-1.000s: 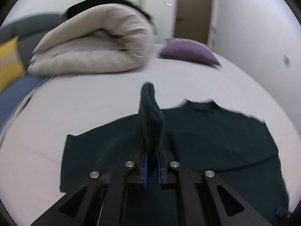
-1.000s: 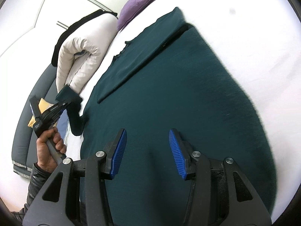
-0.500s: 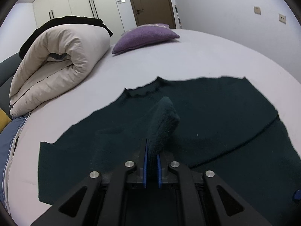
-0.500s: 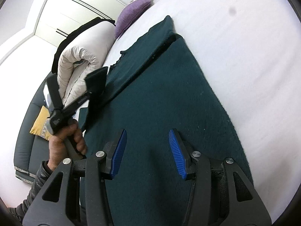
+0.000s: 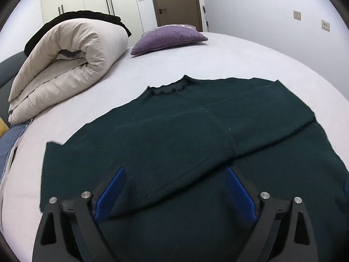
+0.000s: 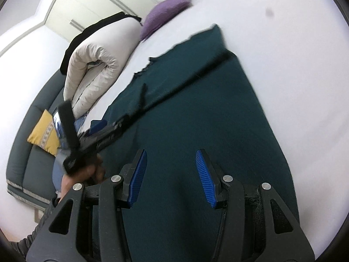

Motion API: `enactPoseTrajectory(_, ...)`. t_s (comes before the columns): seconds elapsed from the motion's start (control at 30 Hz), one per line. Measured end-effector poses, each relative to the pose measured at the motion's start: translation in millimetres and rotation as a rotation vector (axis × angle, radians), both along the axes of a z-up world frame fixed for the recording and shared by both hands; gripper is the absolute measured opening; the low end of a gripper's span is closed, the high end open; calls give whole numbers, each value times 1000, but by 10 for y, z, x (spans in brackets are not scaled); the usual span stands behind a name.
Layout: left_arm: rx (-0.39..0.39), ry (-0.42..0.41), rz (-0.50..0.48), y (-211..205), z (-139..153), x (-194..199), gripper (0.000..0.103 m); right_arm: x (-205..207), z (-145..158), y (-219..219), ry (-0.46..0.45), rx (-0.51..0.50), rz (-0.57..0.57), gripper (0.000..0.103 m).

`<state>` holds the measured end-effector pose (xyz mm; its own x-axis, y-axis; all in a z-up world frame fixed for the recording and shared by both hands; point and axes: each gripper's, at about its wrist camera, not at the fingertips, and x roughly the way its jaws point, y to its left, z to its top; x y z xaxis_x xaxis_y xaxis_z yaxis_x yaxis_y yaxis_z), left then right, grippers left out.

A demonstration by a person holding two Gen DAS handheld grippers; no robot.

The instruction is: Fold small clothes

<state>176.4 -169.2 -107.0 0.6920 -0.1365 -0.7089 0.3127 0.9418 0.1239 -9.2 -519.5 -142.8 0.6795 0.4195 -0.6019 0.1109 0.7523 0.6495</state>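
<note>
A dark green sweater (image 5: 250, 135) lies flat on the white bed (image 5: 229, 54), collar toward the pillows. Both sleeves are folded across its chest; the left sleeve (image 5: 174, 139) lies on top, its cuff near the middle. My left gripper (image 5: 174, 187) is open and empty, just above the sweater's lower left part. My right gripper (image 6: 170, 170) is open and empty above the sweater (image 6: 196, 120) near its hem. The left gripper (image 6: 102, 133) also shows, blurred, at the left of the right wrist view.
A rolled cream duvet (image 5: 65, 65) with a black item on top lies at the bed's far left. A purple pillow (image 5: 168, 38) lies at the head. A grey sofa with a yellow cushion (image 6: 43, 133) stands left of the bed.
My left gripper carried the left sleeve over the chest, then opened and let it go; the sleeve now lies flat. The right gripper stayed open and hardly moved.
</note>
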Motion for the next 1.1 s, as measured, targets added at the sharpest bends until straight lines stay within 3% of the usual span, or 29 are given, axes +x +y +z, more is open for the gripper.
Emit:
enactPoseTrajectory(0.17,-126,20,57,550,81,-160,98,588,317,203,-29,-89,94,47)
enactPoseTrajectory(0.2,-165,25,86,727,101,-170,98,778,363,280,-27,-101,124,50)
enactPoseTrajectory(0.3,-271,46,164,1192,149,-151,98,1292,426,507,-7,-134,181,71)
enactPoseTrajectory(0.47,-418,55,281,1916,175,-153,98,2120,338,934,50,-194,243,71)
enactPoseTrajectory(0.57,-460,51,319,2173,166,-180,98,2476,82,1057,164,-192,242,63)
enactPoseTrajectory(0.63,-472,51,335,2292,149,-194,98,2597,-22,1119,210,-198,236,52)
enactPoseTrajectory(0.67,-480,50,344,2350,131,-195,98,2597,-22,1165,195,-214,248,47)
enactPoseTrajectory(0.7,-488,52,349,2390,114,-184,98,2610,1,1229,182,-233,270,36)
enactPoseTrajectory(0.77,-503,64,361,2438,71,-155,98,2622,44,1353,172,-294,303,30)
enactPoseTrajectory(0.83,-512,66,362,2434,65,-136,98,2608,76,1378,158,-328,309,13)
enactPoseTrajectory(1.1,-509,54,342,2362,137,28,98,2395,329,1019,78,-335,246,7)
